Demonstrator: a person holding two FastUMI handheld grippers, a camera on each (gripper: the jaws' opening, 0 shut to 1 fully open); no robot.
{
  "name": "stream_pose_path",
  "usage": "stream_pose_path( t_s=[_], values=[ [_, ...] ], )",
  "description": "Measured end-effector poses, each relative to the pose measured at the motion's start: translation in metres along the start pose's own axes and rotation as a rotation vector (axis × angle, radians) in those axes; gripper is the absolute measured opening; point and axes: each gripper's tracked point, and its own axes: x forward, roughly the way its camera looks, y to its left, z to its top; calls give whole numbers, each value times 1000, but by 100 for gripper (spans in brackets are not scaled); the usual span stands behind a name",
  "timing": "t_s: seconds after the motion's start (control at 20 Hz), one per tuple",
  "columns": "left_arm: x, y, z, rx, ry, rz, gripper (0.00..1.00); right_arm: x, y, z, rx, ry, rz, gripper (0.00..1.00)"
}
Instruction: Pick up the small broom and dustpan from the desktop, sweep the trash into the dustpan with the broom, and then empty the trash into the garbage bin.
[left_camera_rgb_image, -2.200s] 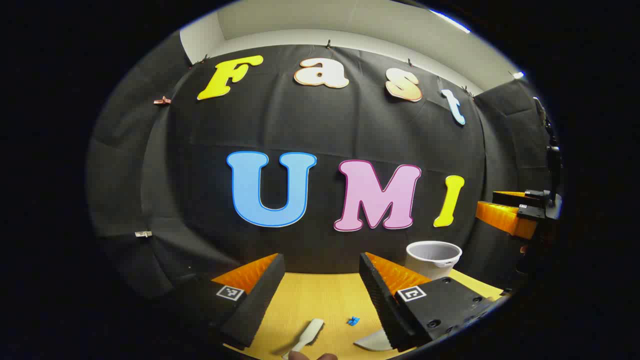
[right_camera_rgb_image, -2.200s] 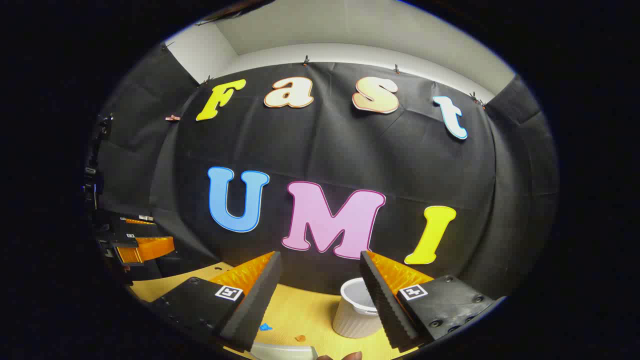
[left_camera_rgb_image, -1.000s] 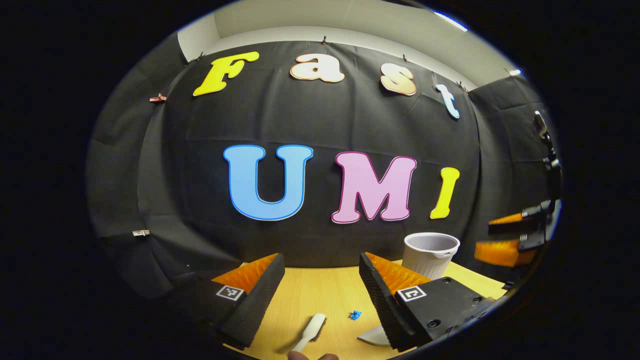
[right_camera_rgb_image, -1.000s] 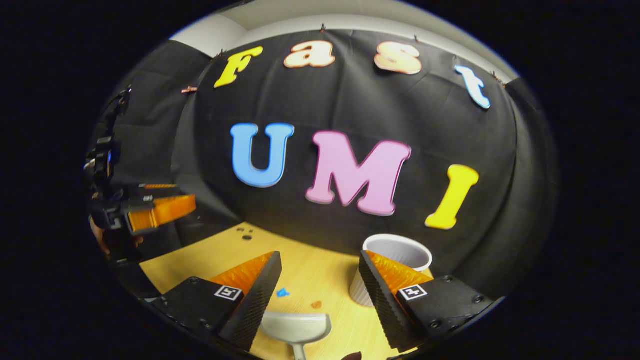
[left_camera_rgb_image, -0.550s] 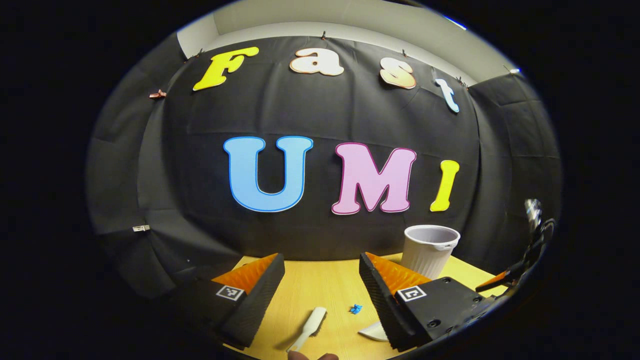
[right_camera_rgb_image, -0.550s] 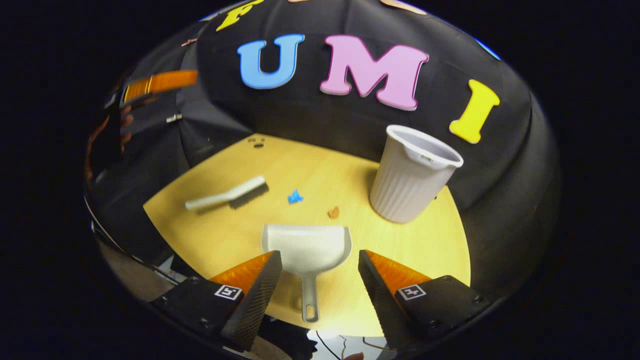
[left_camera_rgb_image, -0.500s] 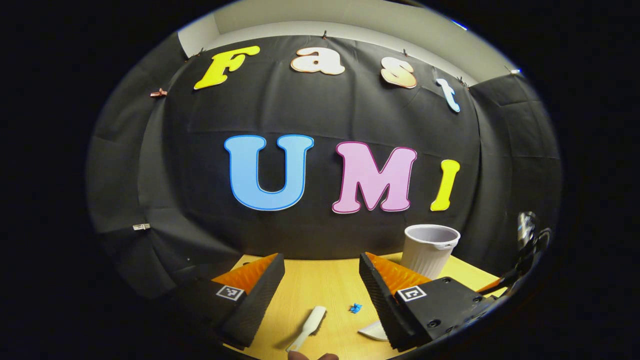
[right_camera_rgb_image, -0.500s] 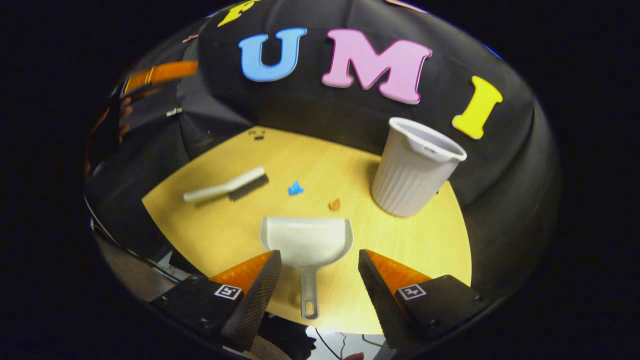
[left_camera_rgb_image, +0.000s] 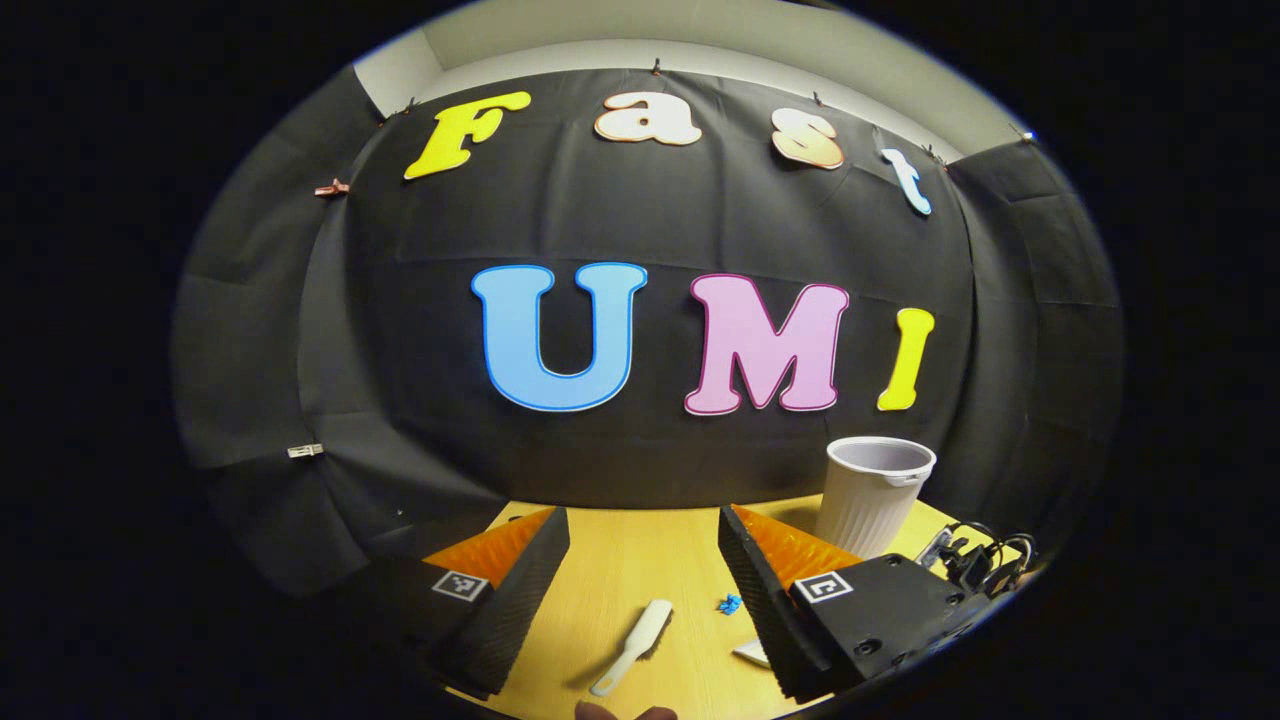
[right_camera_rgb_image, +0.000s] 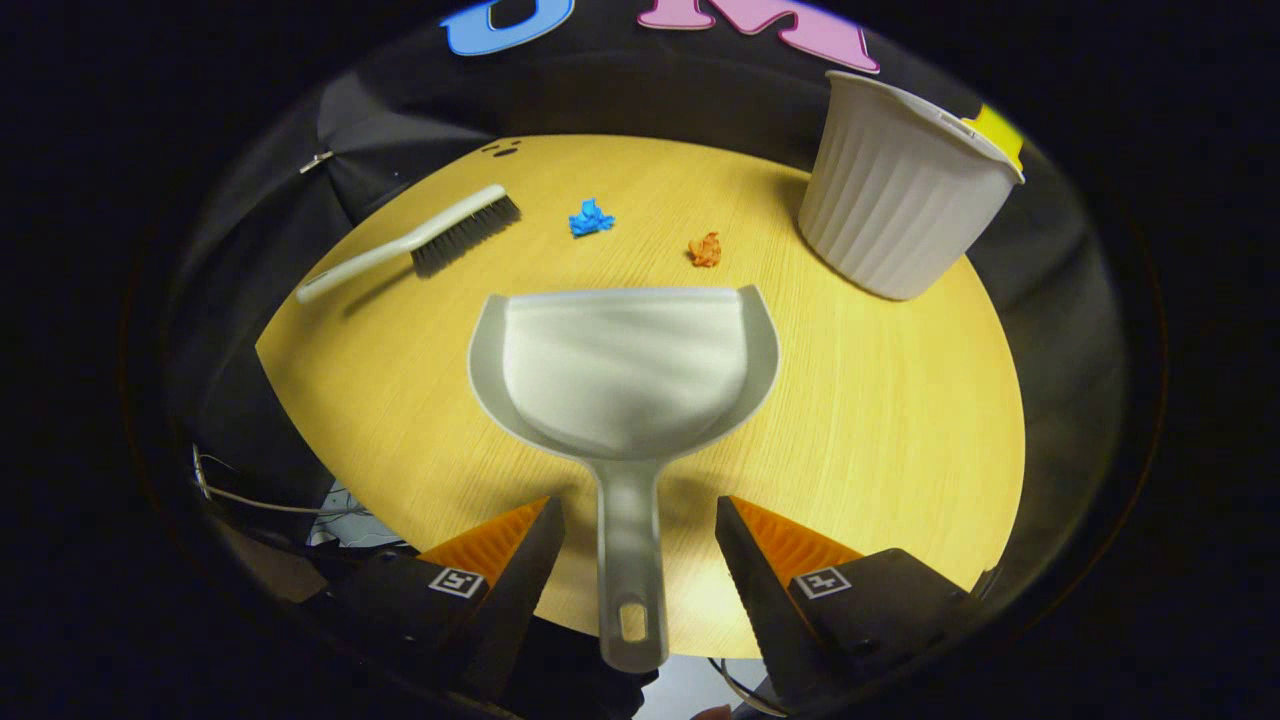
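In the right gripper view a pale grey dustpan (right_camera_rgb_image: 625, 370) lies flat on the round wooden table (right_camera_rgb_image: 880, 400), handle toward me. My right gripper (right_camera_rgb_image: 637, 545) is open, one finger on each side of the handle, not touching it. A small broom (right_camera_rgb_image: 415, 240) with dark bristles lies at the far left. A blue scrap (right_camera_rgb_image: 590, 218) and an orange scrap (right_camera_rgb_image: 705, 250) lie beyond the pan's mouth. In the left gripper view my left gripper (left_camera_rgb_image: 643, 560) is open above the table, and the broom (left_camera_rgb_image: 633, 632) lies between its fingers, with the blue scrap (left_camera_rgb_image: 729, 603) to the right.
A white ribbed garbage bin (right_camera_rgb_image: 900, 195) stands at the table's far right, also seen as the bin (left_camera_rgb_image: 875, 490) in the left gripper view. Cables hang off the table's near left edge (right_camera_rgb_image: 260, 500). The black cloth wall closes the far side.
My right gripper has tipped down and come in low over the dustpan, whose handle now lies between its fingers. The left gripper has drifted only slightly. Both stay open.
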Motion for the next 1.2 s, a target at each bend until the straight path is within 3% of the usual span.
stream_pose_path(
  t_s=[0.2, 0.4, 0.7, 0.8, 0.85, 1.2],
  values=[
    [-6, 10, -3, -3, 10, 35, 95, 17, -4, -2, -36, 68, -30, 94],
    [-9, 16, -7, -12, 21, 62, 95, 28, 3, -1, -23, 106, 0, 93],
    [-13, 22, -15, -9, 45, 87, 96, 36, 0, 6, 20, 112, 9, 82],
    [-11, 21, -19, -17, 55, 88, 95, 37, -4, 8, 19, 106, 12, 67],
    [-9, 21, -20, -18, 61, 87, 95, 38, -4, 9, 21, 104, 17, 43],
    [16, 24, -66, -13, 225, 37, 96, 33, -2, 11, -2, 81, 32, 38]
  ],
)
